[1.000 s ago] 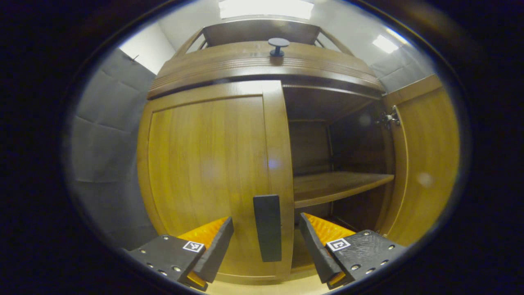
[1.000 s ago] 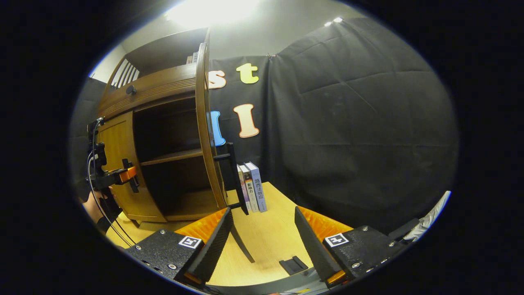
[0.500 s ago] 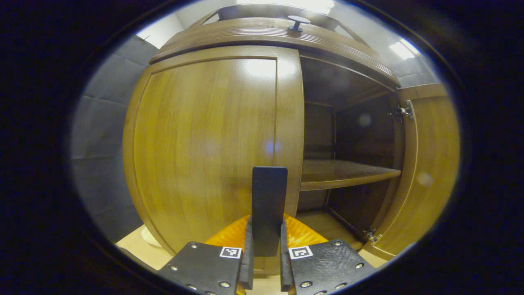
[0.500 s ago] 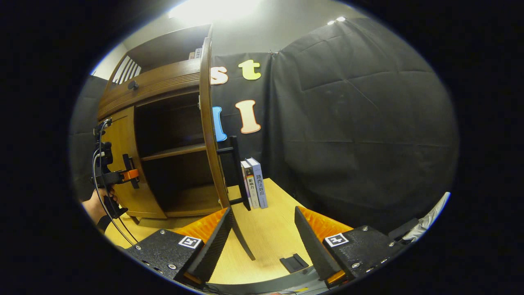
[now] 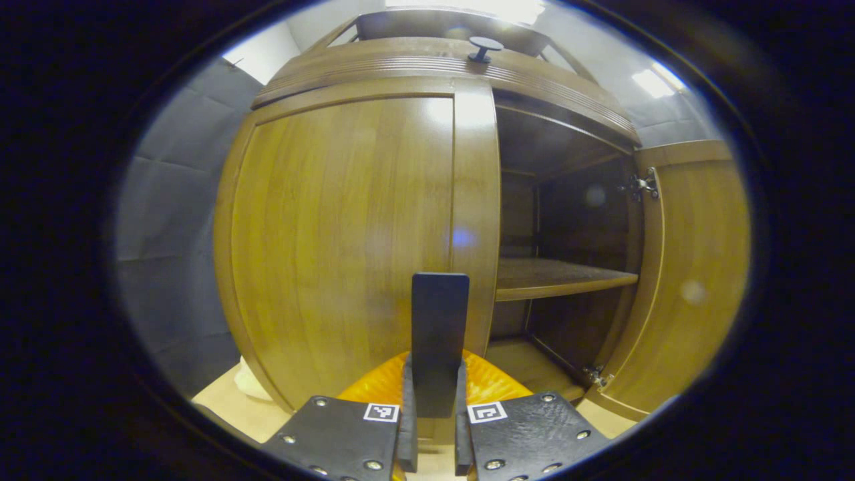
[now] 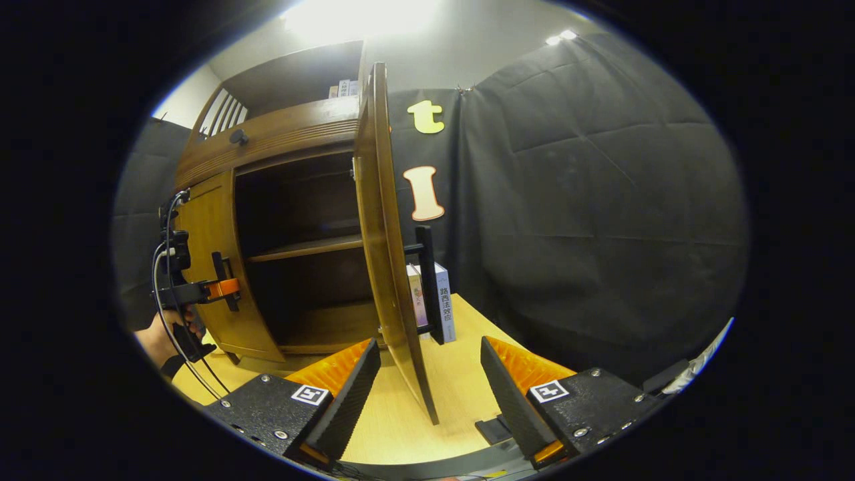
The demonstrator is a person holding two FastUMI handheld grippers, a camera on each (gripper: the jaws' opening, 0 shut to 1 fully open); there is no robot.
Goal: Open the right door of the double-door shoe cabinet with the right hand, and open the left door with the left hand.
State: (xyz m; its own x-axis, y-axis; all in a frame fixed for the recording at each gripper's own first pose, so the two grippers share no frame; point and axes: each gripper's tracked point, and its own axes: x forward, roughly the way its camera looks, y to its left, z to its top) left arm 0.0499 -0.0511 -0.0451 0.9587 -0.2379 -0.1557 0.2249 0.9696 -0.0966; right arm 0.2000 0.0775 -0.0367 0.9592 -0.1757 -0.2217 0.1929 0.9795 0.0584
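Status: left claw [image 5: 431, 427], gaping a second ago, now clamped on left door handle [image 5: 439, 334]; left door [image 5: 347, 234] closed. Right claw [image 6: 427, 384] wide, empty; right door [image 6: 387, 254] swung open.

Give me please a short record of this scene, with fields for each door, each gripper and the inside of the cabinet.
right door: open, swung out edge-on, its handle free
left door: closed or barely ajar
left gripper: shut on left door handle
right gripper: open, holding nothing, apart from the right door
cabinet inside: one shelf, nothing seen on it
beside cabinet: books standing on the table
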